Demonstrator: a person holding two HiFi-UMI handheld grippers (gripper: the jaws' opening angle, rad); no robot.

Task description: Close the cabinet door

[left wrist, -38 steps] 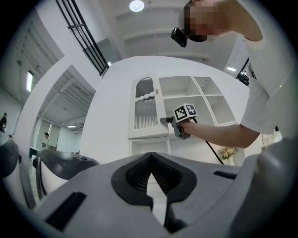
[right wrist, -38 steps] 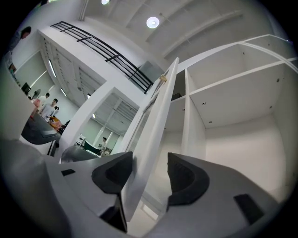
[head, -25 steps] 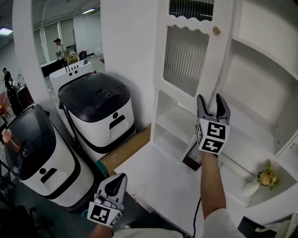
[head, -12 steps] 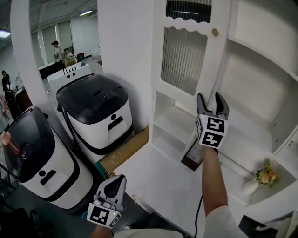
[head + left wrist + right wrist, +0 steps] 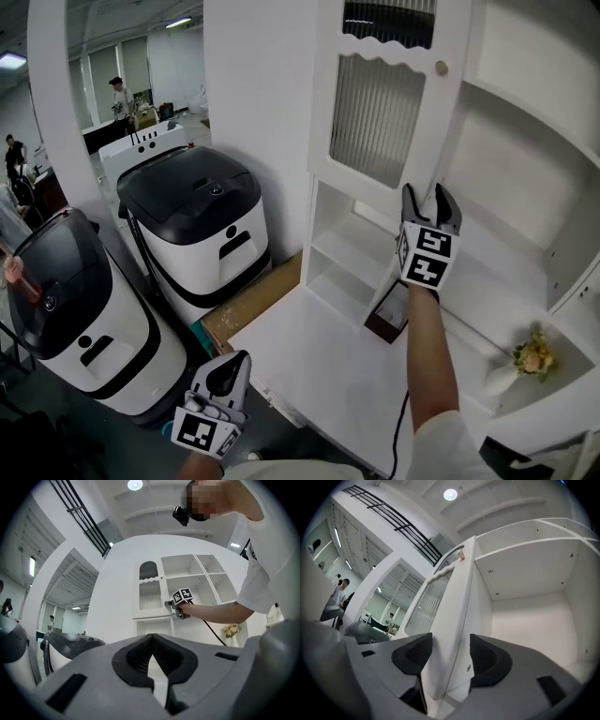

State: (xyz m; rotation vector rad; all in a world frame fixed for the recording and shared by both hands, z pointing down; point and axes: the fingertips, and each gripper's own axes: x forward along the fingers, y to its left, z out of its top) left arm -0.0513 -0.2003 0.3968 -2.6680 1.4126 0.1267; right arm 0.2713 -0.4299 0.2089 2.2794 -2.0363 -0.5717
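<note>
From the head view we count two claws. The right claw is raised to the free edge of the one cabinet door, which stands swung out from the white cabinet, its single round knob higher up on that edge. The left claw hangs low, well apart from the door, off the corner of the white bench. Left of the bench stand two black-lidded washing machines, one nearer us and one behind it. One small bunch of flowers lies on the bench at the right.

In the left gripper view, that claw's two jaws meet at their tips with nothing between them. Beyond it we see the door ajar and the other claw at its edge.

In the right gripper view, the door's edge fills the gap between the two jaws. They have just been closing, and both pads lie against the door.
</note>
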